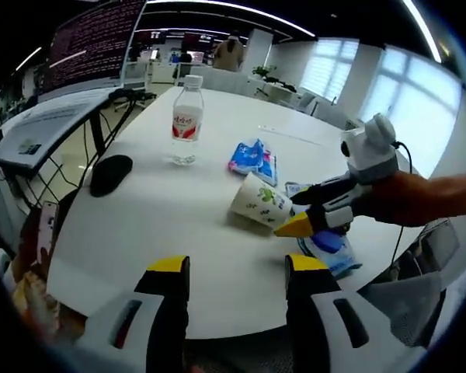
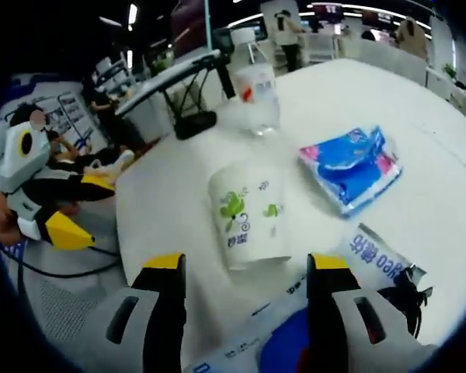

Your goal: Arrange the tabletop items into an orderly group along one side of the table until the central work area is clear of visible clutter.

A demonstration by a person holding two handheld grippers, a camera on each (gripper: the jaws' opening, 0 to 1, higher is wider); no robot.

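Observation:
A white paper cup [image 1: 260, 203] with green leaf print lies tilted on the white table [image 1: 163, 225], its wide end toward my right gripper [image 1: 295, 213]. That gripper comes in from the right and is open, its tips right at the cup. In the right gripper view the cup [image 2: 248, 214] sits just ahead of the open right gripper [image 2: 245, 266]. My left gripper [image 1: 237, 268] hangs open at the table's near edge with nothing between its jaws, and it also shows off the table's left side [image 2: 81, 206]. Beyond the cup stand a water bottle [image 1: 186, 118] [image 2: 256, 93] and a blue tissue pack [image 1: 253, 158] [image 2: 353, 167].
A black mouse [image 1: 110, 173] [image 2: 196, 123] lies at the table's left edge, near a laptop on a stand [image 1: 39, 132]. A blue-and-white packet [image 1: 330, 250] [image 2: 369, 252] lies under the right gripper. A person's arm [image 1: 427, 198] holds that gripper. Office desks fill the background.

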